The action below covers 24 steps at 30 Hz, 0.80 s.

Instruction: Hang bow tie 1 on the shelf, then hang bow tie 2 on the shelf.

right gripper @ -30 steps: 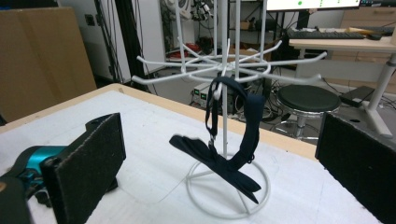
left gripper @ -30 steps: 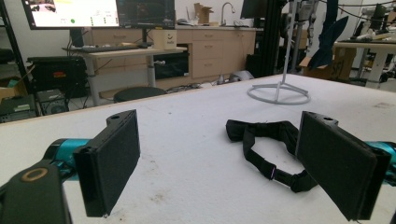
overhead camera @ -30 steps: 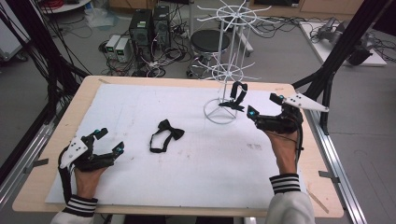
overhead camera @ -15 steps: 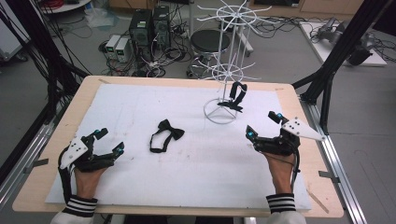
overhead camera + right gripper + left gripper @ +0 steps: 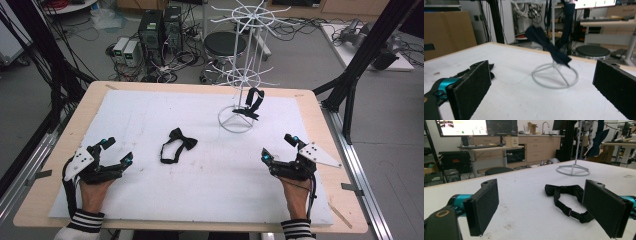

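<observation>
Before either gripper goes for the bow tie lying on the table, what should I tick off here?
1. Left gripper open and holding nothing: ok.
2. Right gripper open and holding nothing: ok.
3. Loose bow tie lying flat on the white mat, nothing on top of it: ok.
4. Other bow tie hanging on the white wire rack: ok.
5. Strap clasp fastened: cannot tell.

A black fabric bow tie (image 5: pixel 179 145) with its thin strap looped is lying flat on the white-covered bench (image 5: pixel 150 115), left of centre. A second dark bow tie (image 5: pixel 251 102) is hanging from the white wire rack (image 5: pixel 245 75), dangling over its ring base, well apart from the first.
</observation>
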Motion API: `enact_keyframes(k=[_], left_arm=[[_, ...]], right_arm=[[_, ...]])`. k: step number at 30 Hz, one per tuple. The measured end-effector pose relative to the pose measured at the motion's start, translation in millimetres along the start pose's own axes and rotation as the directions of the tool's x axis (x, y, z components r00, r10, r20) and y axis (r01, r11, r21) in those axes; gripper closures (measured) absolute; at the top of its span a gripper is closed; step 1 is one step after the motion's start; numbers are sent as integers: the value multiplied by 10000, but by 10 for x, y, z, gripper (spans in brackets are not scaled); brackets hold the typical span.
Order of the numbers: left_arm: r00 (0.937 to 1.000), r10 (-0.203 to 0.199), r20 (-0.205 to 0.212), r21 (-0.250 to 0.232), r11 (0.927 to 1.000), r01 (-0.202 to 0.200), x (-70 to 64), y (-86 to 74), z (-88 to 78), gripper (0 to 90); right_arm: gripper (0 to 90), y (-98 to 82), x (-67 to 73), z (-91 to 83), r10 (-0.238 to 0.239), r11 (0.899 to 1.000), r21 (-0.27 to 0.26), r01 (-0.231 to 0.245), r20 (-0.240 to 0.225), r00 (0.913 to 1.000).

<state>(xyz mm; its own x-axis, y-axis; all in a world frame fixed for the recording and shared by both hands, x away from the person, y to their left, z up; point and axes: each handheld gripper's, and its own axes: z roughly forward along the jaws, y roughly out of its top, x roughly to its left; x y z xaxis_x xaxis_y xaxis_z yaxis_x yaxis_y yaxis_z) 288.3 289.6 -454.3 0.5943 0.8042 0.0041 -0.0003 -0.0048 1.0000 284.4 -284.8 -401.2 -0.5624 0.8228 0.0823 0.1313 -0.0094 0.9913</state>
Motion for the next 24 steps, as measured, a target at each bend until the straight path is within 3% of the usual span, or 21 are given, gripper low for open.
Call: enact_keyframes(k=[5,10,18,24], left_arm=[[10000,-29,-3,-27,10000,29,-1,0,1,143],[10000,6,-15,-28,10000,-6,-3,-1,1,143],[10000,26,-15,-50,10000,-26,-5,-1,-2,143],[9999,58,131,27,10000,-58,5,4,3,138]], right_arm=[[8,-87,9,-4,30,10000,39,-29,-29,10000],[8,-97,24,-6,-130,9999,36,130,-55,9999],[8,-109,14,10,11,9999,153,-12,81,10000],[8,-134,14,41,44,9996,268,-41,-141,9999]])
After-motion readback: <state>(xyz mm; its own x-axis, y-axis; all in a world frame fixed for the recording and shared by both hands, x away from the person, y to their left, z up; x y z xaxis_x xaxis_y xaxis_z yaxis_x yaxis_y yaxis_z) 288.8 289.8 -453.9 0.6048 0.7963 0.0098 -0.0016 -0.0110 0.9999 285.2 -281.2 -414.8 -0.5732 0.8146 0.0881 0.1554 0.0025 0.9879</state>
